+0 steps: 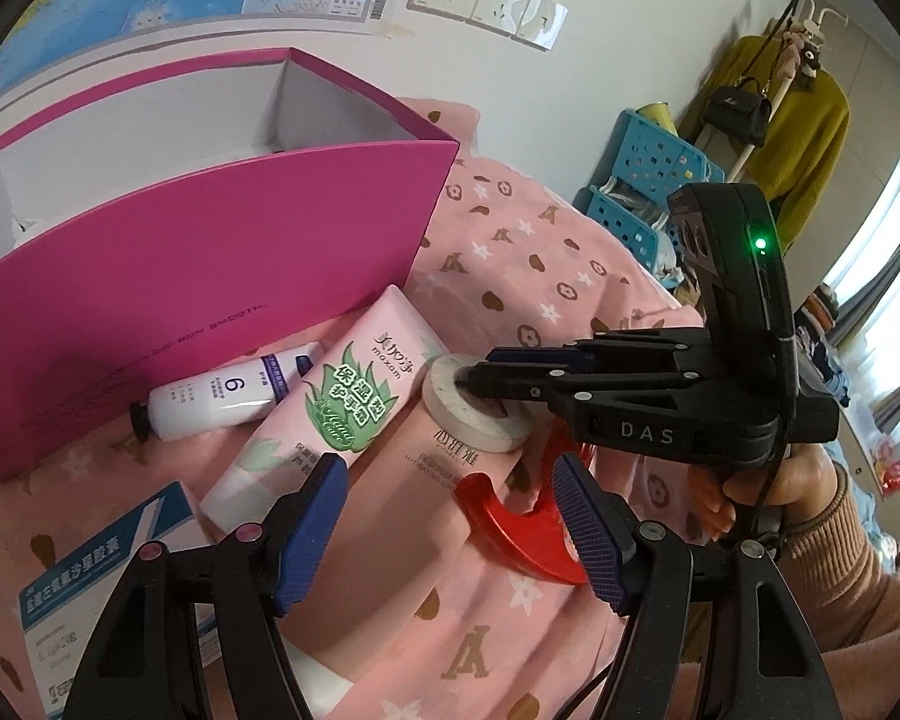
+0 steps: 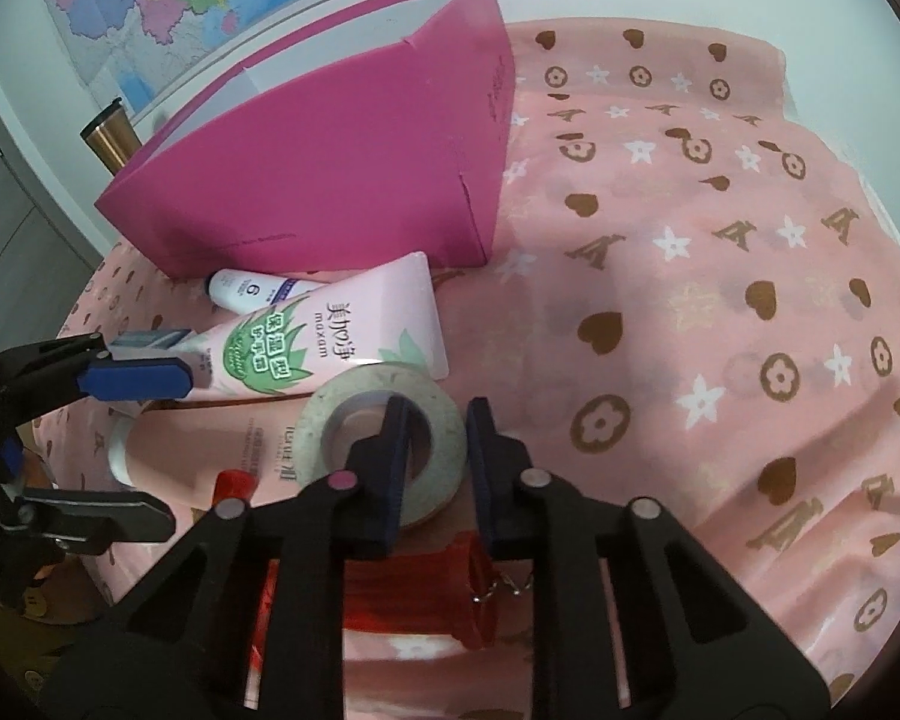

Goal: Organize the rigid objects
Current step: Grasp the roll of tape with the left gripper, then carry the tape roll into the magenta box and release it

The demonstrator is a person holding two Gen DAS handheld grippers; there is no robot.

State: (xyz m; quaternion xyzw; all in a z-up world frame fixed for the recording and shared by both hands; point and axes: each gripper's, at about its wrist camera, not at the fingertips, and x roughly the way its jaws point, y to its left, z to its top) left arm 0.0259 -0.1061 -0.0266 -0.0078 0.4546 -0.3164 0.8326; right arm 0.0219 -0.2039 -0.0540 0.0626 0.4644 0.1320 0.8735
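A white tape roll (image 2: 390, 420) rests on a pink carton (image 1: 414, 510), beside a pink hand-cream tube (image 1: 342, 402) and a small white tube (image 1: 222, 399). My right gripper (image 2: 435, 438) straddles the roll's near rim, one finger inside the hole and one outside, close against it; the left wrist view shows the same gripper (image 1: 480, 369) at the roll (image 1: 474, 414). My left gripper (image 1: 450, 516) is open and empty above the carton. A magenta box (image 1: 210, 264) with a white inside stands open behind the tubes.
A red tape dispenser (image 1: 528, 528) lies under the right gripper. A blue-and-white medicine box (image 1: 90, 576) is at the front left. A pink patterned cloth (image 2: 690, 300) covers the surface. A metal cup (image 2: 111, 135) stands behind the magenta box. Blue baskets (image 1: 648, 180) stand beyond the cloth.
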